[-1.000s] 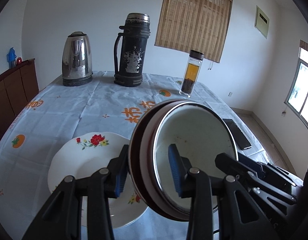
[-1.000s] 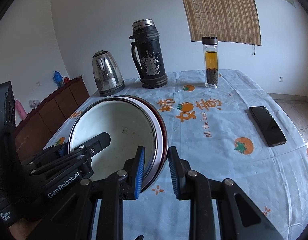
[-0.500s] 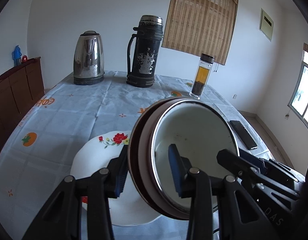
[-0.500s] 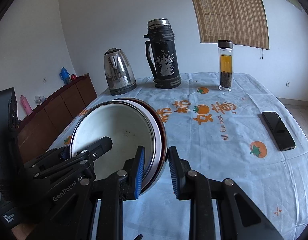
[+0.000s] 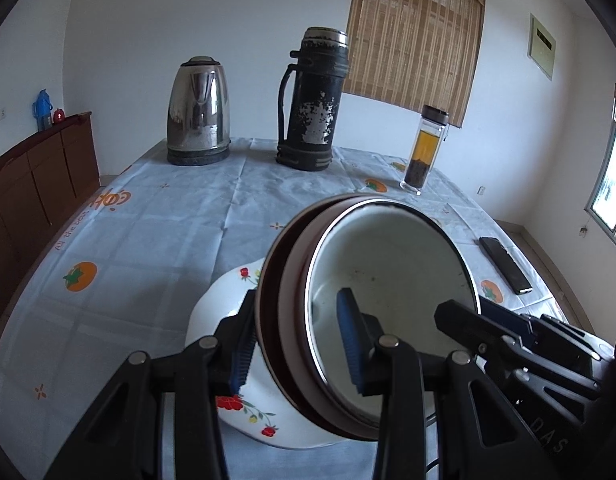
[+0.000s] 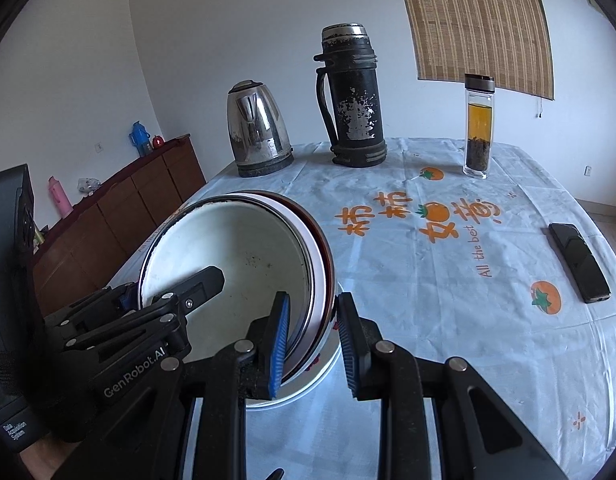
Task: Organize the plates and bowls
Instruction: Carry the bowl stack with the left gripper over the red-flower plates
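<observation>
A stack of nested bowls, white inside with dark red-brown outer rims, is held between both grippers above a white plate with red flowers. My left gripper is shut on the stack's left rim. My right gripper is shut on the stack's right rim; the bowls fill the left of the right wrist view. The plate's edge shows just under the bowls. The stack hangs close over the plate; whether they touch is hidden.
On the blue tablecloth with orange prints stand a steel kettle, a black thermos and a tea bottle at the far side. A black phone lies at the right. A wooden sideboard stands left.
Both grippers with the bowl stack have moved left over the flowered plate and lower toward it; the plate now lies mostly beneath the stack.
</observation>
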